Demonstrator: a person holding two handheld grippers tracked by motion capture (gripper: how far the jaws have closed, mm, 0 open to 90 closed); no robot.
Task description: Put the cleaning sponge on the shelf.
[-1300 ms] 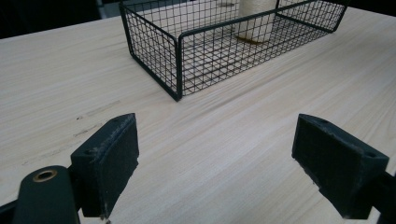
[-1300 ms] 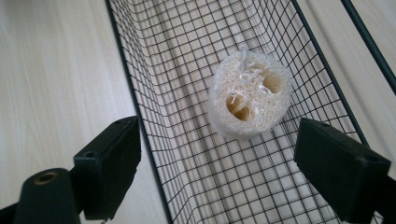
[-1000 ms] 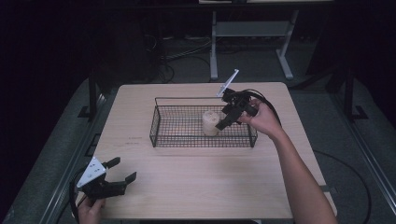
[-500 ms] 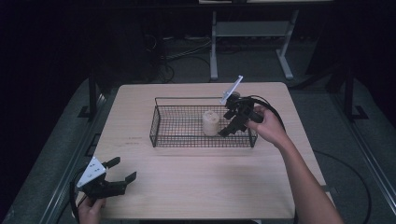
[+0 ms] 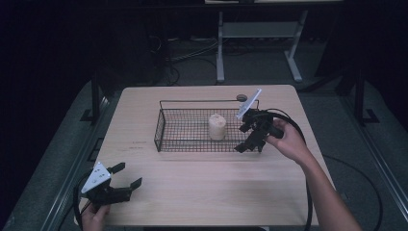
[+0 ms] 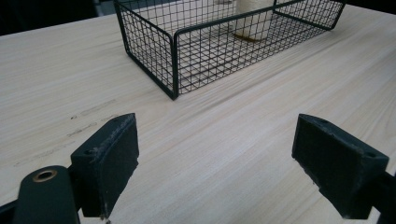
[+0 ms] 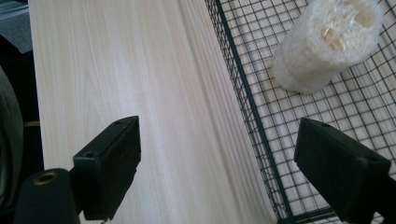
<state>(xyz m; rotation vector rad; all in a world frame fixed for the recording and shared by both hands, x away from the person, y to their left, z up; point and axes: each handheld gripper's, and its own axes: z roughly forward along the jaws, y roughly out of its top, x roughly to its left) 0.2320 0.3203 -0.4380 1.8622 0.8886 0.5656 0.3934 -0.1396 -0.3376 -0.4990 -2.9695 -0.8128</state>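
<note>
A black wire basket [image 5: 159, 130] stands in the middle of the wooden table. A cream loofah cylinder [image 5: 217, 126] stands upright inside it, right of centre. My right gripper [image 5: 241, 138] hangs open and empty over the basket's right end, a little right of the loofah. In the right gripper view the jaws straddle the basket's wall [image 7: 247, 102], with the loofah [image 7: 327, 42] ahead at upper right. My left gripper [image 5: 129, 174] rests open and empty at the table's near left corner, pointing at the basket's corner [image 6: 173, 60].
A small dark disc [image 5: 241, 97] lies on the table just behind the basket's far right corner. Bare tabletop [image 5: 216, 192] stretches between the basket and the near edge. Metal stand legs [image 5: 220, 53] are on the floor beyond the table.
My right gripper has drawn back from the loofah, moving right and toward the near side of the basket's end. The loofah stays standing in the basket. The left gripper has not moved.
</note>
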